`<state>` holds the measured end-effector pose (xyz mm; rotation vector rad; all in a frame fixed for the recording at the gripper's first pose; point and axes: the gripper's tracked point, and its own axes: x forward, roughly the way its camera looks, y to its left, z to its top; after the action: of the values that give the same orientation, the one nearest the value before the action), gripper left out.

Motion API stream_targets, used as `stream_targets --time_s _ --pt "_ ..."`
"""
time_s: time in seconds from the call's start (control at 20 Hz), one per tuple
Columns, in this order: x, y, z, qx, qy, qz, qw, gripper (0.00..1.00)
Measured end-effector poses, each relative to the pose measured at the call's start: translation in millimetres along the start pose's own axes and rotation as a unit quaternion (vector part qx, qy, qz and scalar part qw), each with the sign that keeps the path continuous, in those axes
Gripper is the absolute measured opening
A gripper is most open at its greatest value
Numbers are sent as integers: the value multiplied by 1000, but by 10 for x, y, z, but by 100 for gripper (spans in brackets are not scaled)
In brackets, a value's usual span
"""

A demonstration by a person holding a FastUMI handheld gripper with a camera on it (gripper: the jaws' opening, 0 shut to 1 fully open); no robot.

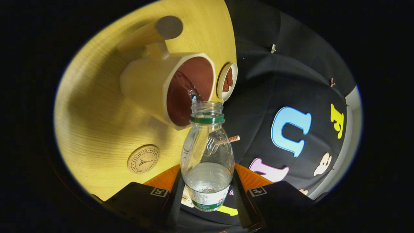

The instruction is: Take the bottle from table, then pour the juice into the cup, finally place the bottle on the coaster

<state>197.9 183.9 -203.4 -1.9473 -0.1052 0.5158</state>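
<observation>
Pouring is under way: the gripper (pixel 207 191) has its 2 fingers pressed on the lower body of the clear bottle (pixel 207 155) at bottom centre, tilted so its open mouth sits at the rim of the cup (pixel 152 85) in the upper middle, where a thin stream enters. Some liquid remains in the bottle, so step 1 looks done, step 2 partly, and the round coaster (pixel 143 159) at lower left waits bare. A small dish (pixel 227 81) stands just beside the cup. Everything rests on a pale wooden table (pixel 93 123), edged at right by dark cloth.
</observation>
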Motion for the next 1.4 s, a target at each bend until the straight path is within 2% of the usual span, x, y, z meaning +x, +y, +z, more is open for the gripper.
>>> stream_targets --time_s 0.8,1.4 --pt "78 -250 -22 -56 -16 -13 998 74" --pt "51 -324 -7 -139 -31 -27 989 74"
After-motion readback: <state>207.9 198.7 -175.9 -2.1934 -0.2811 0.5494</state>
